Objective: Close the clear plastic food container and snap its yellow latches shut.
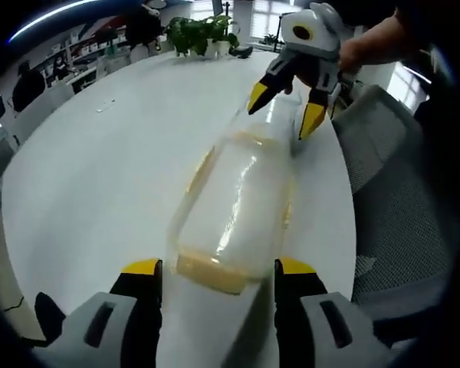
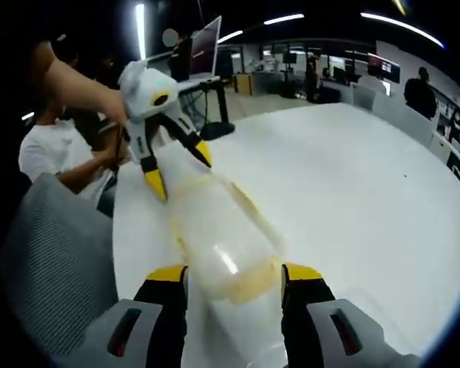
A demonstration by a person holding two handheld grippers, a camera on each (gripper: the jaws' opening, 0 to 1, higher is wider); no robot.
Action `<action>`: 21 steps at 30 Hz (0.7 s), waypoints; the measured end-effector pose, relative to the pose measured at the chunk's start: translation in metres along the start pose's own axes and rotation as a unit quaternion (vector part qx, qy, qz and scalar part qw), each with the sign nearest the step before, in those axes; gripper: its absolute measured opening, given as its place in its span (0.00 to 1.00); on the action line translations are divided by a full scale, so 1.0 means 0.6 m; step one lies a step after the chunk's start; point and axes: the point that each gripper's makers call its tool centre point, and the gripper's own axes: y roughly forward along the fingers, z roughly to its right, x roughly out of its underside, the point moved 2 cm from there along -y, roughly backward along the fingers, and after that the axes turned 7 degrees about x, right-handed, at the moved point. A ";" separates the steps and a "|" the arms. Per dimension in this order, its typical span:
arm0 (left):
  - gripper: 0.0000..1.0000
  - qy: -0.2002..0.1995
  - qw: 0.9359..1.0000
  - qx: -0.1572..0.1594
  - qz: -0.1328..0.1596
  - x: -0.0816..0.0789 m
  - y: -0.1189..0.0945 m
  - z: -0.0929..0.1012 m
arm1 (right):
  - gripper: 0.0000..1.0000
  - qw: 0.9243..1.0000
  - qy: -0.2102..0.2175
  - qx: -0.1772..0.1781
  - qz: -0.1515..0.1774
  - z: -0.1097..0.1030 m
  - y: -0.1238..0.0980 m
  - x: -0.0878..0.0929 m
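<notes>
On the white table (image 1: 100, 169), the clear container (image 1: 234, 222) lies between the left gripper (image 1: 218, 276) and right gripper (image 1: 287, 107), both wide open, so an uneven push may slide it off the near edge.

I see both views lit by ceiling strip lights (image 2: 399, 27), with the white tabletop (image 1: 115, 176) ahead of my left hand-held gripper (image 1: 218, 272) washed out bright. Fisheye bending curves the edges. The room beyond is dim and softly blurred.

Clear container (image 1: 238, 207) lies flat on white table (image 1: 100, 176) — yellow-trimmed.
</notes>
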 end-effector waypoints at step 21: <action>0.57 0.055 0.997 0.032 -0.052 0.014 0.003 0.000 | 0.52 0.998 -0.048 -0.016 -0.023 0.010 -0.013 0.010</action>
